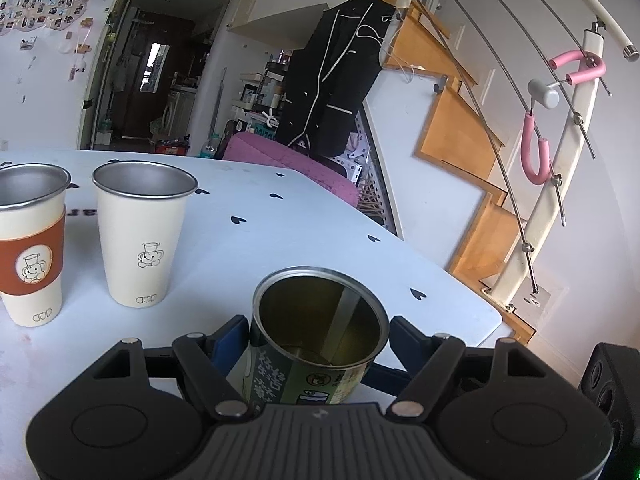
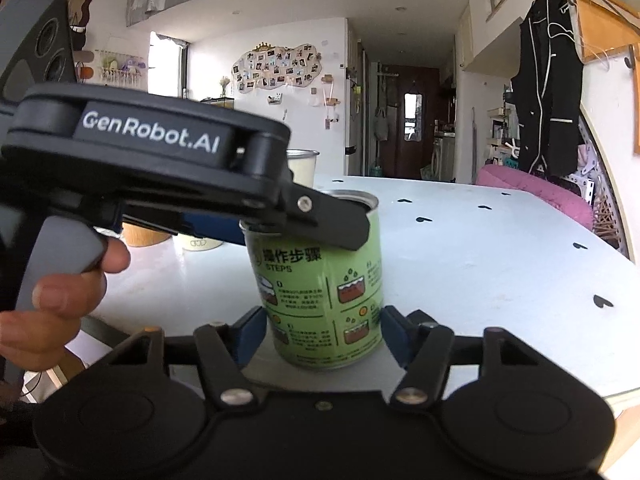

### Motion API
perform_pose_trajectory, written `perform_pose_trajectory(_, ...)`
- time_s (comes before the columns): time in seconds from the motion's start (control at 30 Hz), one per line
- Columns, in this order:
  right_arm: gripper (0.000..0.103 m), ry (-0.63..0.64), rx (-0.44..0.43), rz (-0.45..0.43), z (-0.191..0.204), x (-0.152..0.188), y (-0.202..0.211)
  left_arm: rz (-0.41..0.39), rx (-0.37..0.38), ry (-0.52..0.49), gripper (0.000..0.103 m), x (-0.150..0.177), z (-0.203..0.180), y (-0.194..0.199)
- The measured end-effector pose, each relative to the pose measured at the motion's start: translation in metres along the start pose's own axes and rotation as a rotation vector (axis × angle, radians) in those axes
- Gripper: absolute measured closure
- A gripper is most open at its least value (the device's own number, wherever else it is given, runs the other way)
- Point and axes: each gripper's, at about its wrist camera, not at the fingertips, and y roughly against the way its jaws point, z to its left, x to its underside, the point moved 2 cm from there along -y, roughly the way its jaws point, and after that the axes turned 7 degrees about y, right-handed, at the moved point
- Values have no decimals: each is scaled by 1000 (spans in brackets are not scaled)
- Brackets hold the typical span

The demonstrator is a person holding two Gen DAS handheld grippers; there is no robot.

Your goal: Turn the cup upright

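Observation:
A green printed tin cup (image 1: pixel 316 344) stands upright on the white table (image 1: pixel 280 240), open mouth up. My left gripper (image 1: pixel 318 340) is shut on its upper part, blue pads against both sides. In the right wrist view the same cup (image 2: pixel 320 288) stands between the blue pads of my right gripper (image 2: pixel 324 332), which sit near its lower sides with small gaps. The left gripper's body (image 2: pixel 152 160) crosses over the cup's rim from the left.
Two upright cream cups stand at the left: one plain (image 1: pixel 140 236), one with an orange sleeve (image 1: pixel 30 248). The table's right edge (image 1: pixel 480 300) drops toward a wooden staircase (image 1: pixel 460 140). A black jacket (image 1: pixel 336 76) hangs behind.

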Motion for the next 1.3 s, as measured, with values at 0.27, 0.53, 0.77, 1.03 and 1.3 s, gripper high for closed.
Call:
perform_pose_trajectory(0.27,35,1,20,0,8,-1,-3,-3,-1,7,26,-1,4,-3)
perform_pose_trajectory(0.53,31,-21,34,5,9,-7,-8,2,7,10,26,0,3,-4)
perform_pose_trajectory(0.77,32,-18,32,-5,12,-7,-10,4,-8,51,15,0,9,-2)
perform_pose_trajectory(1.03,32,-76,77,24,-4,-10,-20,-59,-81,28,13,-5,19,19)
perform_pose_trajectory(1.3,32,-111,95,85,-24,-29,-59,-94,-237,72,13,-6,52,33)
